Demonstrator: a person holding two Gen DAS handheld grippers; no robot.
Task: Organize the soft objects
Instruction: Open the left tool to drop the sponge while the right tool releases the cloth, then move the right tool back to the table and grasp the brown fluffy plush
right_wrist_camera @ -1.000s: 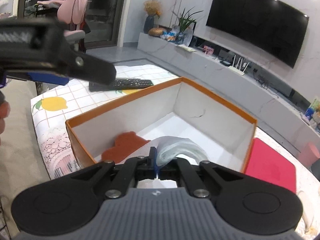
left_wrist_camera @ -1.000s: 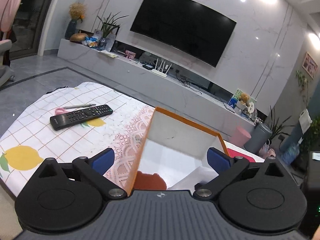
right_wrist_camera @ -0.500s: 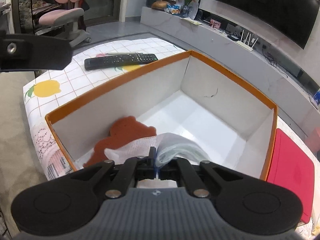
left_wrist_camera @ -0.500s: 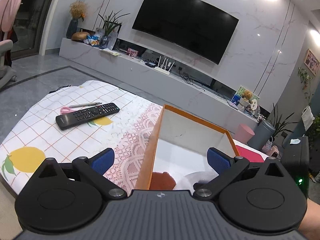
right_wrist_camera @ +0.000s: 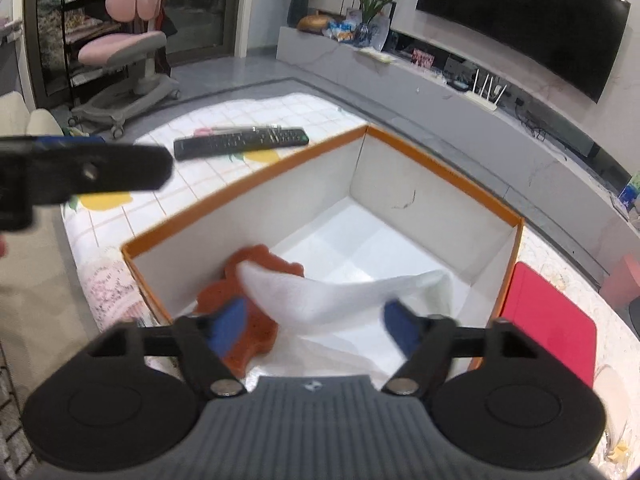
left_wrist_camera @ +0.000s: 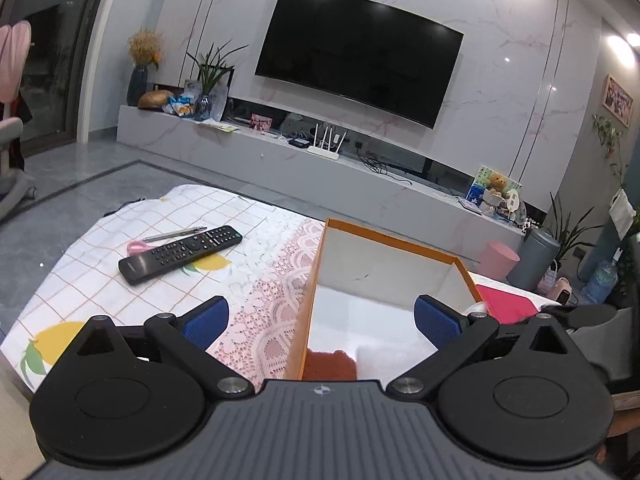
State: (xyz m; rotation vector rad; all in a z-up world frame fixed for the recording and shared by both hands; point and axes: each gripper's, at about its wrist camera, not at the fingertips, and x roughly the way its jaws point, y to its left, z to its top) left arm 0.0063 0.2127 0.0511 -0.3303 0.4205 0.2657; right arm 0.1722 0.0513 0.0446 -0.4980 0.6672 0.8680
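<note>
Now, right hand-held gripper (right_wrist_camera: 316, 320) opening, white cloth (right_wrist_camera: 332, 296) loose between jaws, over box (right_wrist_camera: 440, 162).

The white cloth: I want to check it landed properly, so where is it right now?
In the right wrist view the white cloth lies inside the orange-rimmed box, at its near end, partly over the rust-coloured soft piece, between the right gripper's opening jaws.

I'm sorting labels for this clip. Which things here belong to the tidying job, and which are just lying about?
Part of the job:
- orange-rimmed box
- white cloth, inside the box, under the opening jaws of the right gripper
- rust-brown soft piece, in the box

Lying about:
- remote control
- pen
- red pad beside the box
</note>
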